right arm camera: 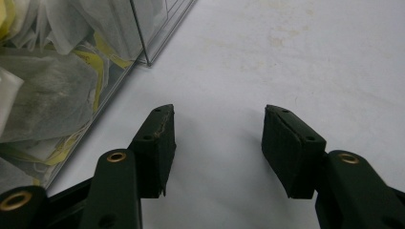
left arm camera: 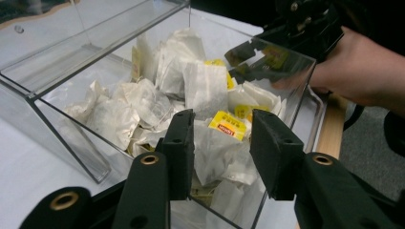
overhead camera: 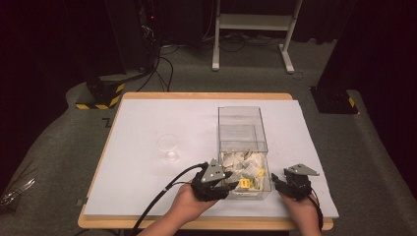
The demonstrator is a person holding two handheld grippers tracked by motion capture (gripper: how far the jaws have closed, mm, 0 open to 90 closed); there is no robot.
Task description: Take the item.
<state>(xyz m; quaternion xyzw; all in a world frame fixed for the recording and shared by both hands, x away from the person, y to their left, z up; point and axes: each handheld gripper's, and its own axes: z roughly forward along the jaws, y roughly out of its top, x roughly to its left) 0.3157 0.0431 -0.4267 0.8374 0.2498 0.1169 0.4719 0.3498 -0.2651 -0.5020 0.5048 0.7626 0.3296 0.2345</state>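
Observation:
A clear plastic box stands on the white table sheet, its near end heaped with white tea bags bearing yellow tags. My left gripper is at the box's near left corner, open. In the left gripper view its jaws straddle a tea bag with a yellow tag inside the box, not closed on it. My right gripper rests open just right of the box. Its own view shows the gripper over bare sheet, with the box wall and tea bags at left.
An empty clear cup stands on the sheet left of the box. The wooden table edge runs close under both hands. Beyond the table lie cables, a white frame leg and black stands on grey carpet.

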